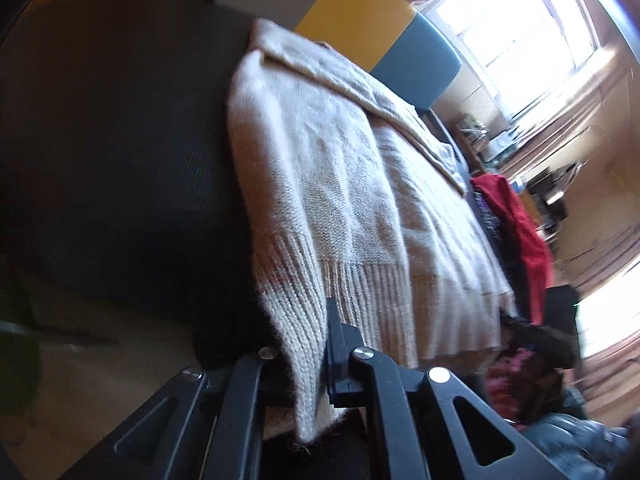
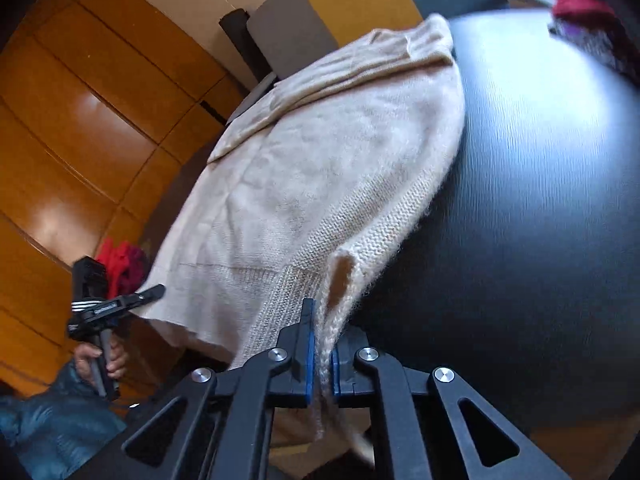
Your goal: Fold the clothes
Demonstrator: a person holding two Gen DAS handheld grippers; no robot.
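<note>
A cream knitted sweater (image 1: 340, 184) lies spread on a black table (image 1: 120, 140), its ribbed hem hanging over the near edge. My left gripper (image 1: 308, 344) is shut on one corner of that hem. In the right wrist view the same sweater (image 2: 320, 168) lies on the black table (image 2: 520, 200). My right gripper (image 2: 322, 344) is shut on the other hem corner, the knit pinched between the blue pads. The left gripper (image 2: 116, 304) also shows in the right wrist view, held in a hand at the sweater's far corner.
A red garment (image 1: 516, 216) and dark clothes (image 1: 520, 368) lie at the table's right end. Yellow and blue chair backs (image 1: 380, 28) stand behind the table. Wooden cabinet doors (image 2: 80, 120) line the wall. More red cloth (image 2: 120, 264) lies beyond the sweater.
</note>
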